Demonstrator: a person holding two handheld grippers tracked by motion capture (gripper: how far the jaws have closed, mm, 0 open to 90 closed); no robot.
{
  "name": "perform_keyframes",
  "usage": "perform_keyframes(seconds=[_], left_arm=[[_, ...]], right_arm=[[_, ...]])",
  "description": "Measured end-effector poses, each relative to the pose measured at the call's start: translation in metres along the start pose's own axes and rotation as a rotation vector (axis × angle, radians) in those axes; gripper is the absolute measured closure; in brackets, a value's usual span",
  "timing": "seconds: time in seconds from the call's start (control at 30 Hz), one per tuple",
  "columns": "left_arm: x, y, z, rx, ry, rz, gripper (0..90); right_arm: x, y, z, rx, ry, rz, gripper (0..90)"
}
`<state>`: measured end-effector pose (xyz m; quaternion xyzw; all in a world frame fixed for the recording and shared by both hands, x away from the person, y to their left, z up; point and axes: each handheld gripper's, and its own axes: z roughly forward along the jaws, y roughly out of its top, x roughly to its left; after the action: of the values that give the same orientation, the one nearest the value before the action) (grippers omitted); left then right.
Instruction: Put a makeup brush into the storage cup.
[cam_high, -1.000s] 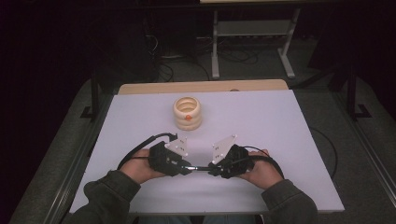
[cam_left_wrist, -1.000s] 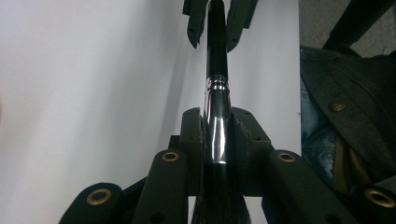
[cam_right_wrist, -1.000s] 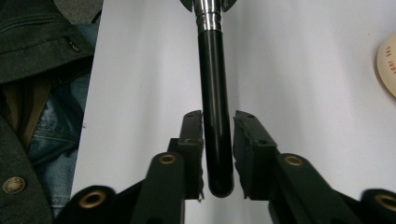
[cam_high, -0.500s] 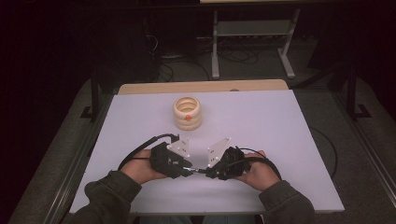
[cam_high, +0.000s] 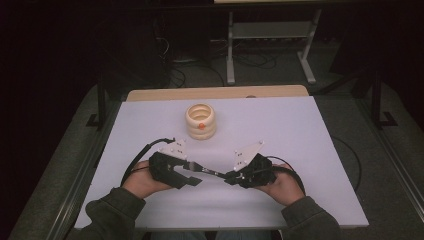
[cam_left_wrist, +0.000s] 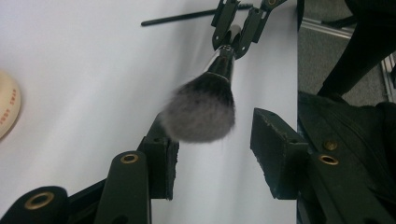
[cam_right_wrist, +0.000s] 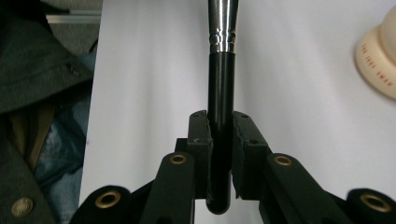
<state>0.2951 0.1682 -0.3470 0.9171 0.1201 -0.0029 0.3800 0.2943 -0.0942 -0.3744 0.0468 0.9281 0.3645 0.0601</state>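
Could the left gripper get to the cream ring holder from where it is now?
Probably yes. The left gripper has just been opening around the brush head, which the right gripper holds by the handle; bare table lies between it and the ring holder.

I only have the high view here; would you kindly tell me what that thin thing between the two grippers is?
Observer: A makeup brush with a grey, fluffy head.
Operator: Thank you. Who has hold of it?
Observer: The right gripper is shut on its black handle, below the silver ferrule.
Operator: And the left gripper?
Observer: The left gripper has just been opening; the bristles sit between its jaws, brushing one pad and clear of the other.
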Motion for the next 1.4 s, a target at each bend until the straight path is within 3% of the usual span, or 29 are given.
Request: perform_keyframes(seconds=[0.2, 0.23, 0.33, 0.4, 0.47, 0.57, 0.67, 0.7, 0.73, 0.8, 0.9, 1.0, 1.17, 1.33, 1.4], left_arm=[[0.002, 0.004, 0.002, -0.053, 0.003, -0.021, 54.4], [0.002, 0.005, 0.001, -0.064, 0.005, -0.026, 55.3], [0.004, 0.009, -0.001, -0.087, 0.012, -0.034, 59.8], [0.004, 0.01, -0.001, -0.105, 0.01, -0.045, 63.8], [0.004, 0.01, -0.001, -0.112, -0.007, -0.057, 69.9], [0.005, 0.011, -0.001, -0.101, -0.034, -0.046, 75.7], [0.002, 0.013, 0.002, -0.07, -0.01, -0.037, 76.3], [0.002, 0.013, 0.002, -0.058, 0.003, -0.027, 76.4], [0.0, 0.014, 0.003, -0.037, 0.02, -0.021, 76.4], [0.0, 0.015, 0.004, -0.014, 0.025, -0.015, 76.5], [-0.003, 0.018, 0.005, 0.024, 0.035, 0.014, 76.5], [-0.004, 0.021, 0.007, 0.037, 0.027, 0.025, 76.5], [-0.006, 0.023, 0.012, 0.047, 0.01, 0.036, 76.1], [-0.003, 0.023, 0.009, 0.035, 0.02, 0.013, 64.6], [-0.002, 0.023, 0.009, 0.034, 0.022, 0.011, 64.1]], right_arm=[[-0.001, 0.007, 0.001, -0.078, 0.002, 0.05, 78.1], [-0.002, 0.007, 0.002, -0.082, -0.002, 0.034, 78.1], [0.0, 0.011, 0.006, -0.088, 0.004, 0.06, 77.9], [-0.001, 0.011, 0.011, -0.094, -0.005, 0.03, 77.8], [0.0, 0.012, 0.014, -0.086, -0.003, 0.03, 77.7], [0.001, 0.013, 0.02, -0.071, -0.011, 0.024, 76.8], [0.002, 0.014, 0.026, -0.044, -0.026, 0.012, 73.9], [0.002, 0.015, 0.027, -0.036, -0.024, 0.031, 63.8], [0.001, 0.016, 0.028, -0.026, -0.037, 0.035, 61.2], [0.003, 0.018, 0.028, -0.009, -0.038, 0.04, 61.2], [0.005, 0.022, 0.029, 0.01, -0.044, 0.019, 63.0], [0.008, 0.024, 0.033, 0.051, -0.04, 0.023, 68.5], [0.008, 0.024, 0.036, 0.071, -0.021, 0.011, 77.3], [0.007, 0.02, 0.035, 0.025, 0.01, 0.034, 78.3], [0.006, 0.019, 0.033, 0.01, 0.007, 0.048, 78.3]])
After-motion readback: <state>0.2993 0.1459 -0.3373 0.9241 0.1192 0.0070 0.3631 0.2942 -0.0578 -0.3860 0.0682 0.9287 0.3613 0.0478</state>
